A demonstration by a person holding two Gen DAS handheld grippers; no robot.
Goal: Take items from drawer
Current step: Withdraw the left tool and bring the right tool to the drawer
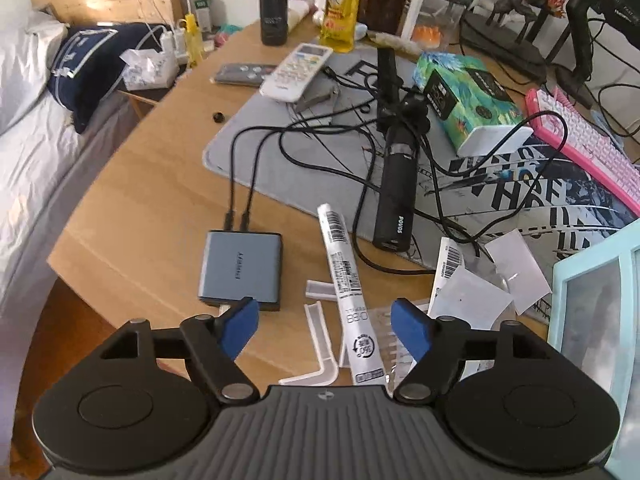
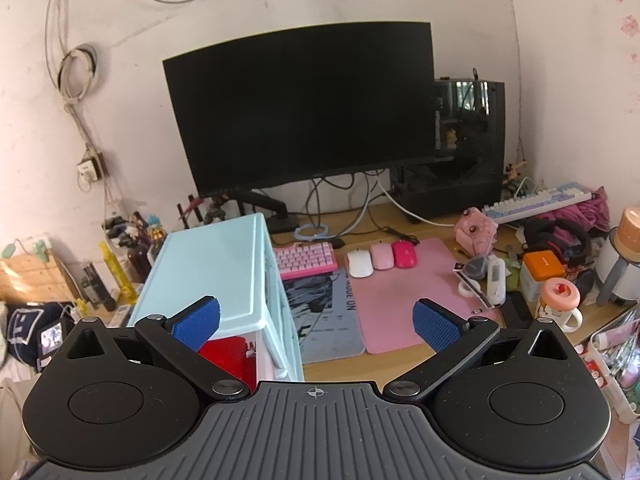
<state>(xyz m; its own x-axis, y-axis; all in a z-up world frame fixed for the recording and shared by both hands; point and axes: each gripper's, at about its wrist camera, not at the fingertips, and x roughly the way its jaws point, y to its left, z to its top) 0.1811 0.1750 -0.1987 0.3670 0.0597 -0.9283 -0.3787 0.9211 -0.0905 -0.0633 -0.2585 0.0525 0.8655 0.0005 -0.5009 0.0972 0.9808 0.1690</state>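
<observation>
While the wooden desk carries the whole clutter, it is entered first: pale timber, with a grey mat and a tangle of black cables over its middle.

Item, the pale blue drawer unit: stands on the desk left of the pink keyboard, top bare; seen from the right wrist, a drawer low on its near face appears pulled out, with something red inside. I cannot tell what the red thing is.

Item, the grey charger block: flat on the timber, two cables plugged into its far end.

Item, the long white packet printed with barcodes: lying flat on the desk beside the charger, between and just beyond the left gripper's pads, touching neither. White plastic strips and loose paper slips lie around it.

Item, left gripper: pointing steeply down over the packet, jaws spread wide, holding nothing.

Item, right gripper: aimed toward the drawer unit and monitor, jaws wide apart, empty.

Judgement: the packet looks set down and released, so a placing step reads as finished. The next move calls for going back to the open drawer, lining the pads either side of the red contents, and closing squarely before lifting clear of the drawer wall.
</observation>
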